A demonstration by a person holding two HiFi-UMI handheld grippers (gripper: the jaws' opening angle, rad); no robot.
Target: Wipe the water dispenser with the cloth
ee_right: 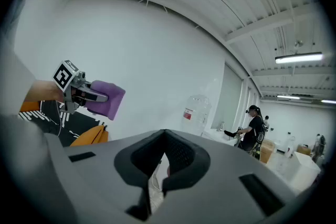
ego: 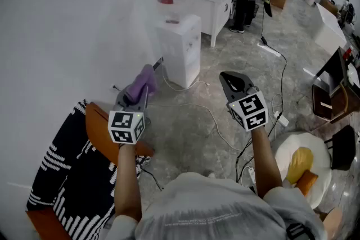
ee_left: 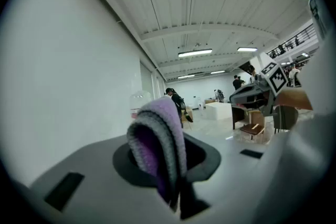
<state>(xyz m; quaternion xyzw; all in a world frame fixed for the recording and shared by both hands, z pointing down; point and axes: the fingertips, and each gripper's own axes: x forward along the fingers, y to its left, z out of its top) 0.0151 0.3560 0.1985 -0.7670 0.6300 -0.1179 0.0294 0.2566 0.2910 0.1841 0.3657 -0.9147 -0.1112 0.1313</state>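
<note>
Left gripper (ego: 142, 91) pinches purple cloth (ee_left: 157, 139), open floor (ego: 188, 121) before water dispenser (ego: 181, 48).

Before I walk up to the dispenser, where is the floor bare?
Bare floor lies right of the water dispenser, up to the black cable. Directly in front, a white cord crosses. Crowded: striped chair at left, power strip and round table at right.

Water dispenser (ego: 181, 48) against wall (ego: 67, 19); cloth (ego: 145, 76) in left gripper (ego: 140, 90) before it.

White wall (ego: 67, 19), grey marbled floor (ego: 191, 132), white cabinet (ego: 216, 3) at far end, ceiling strip lights (ee_left: 195, 53) lit.
</note>
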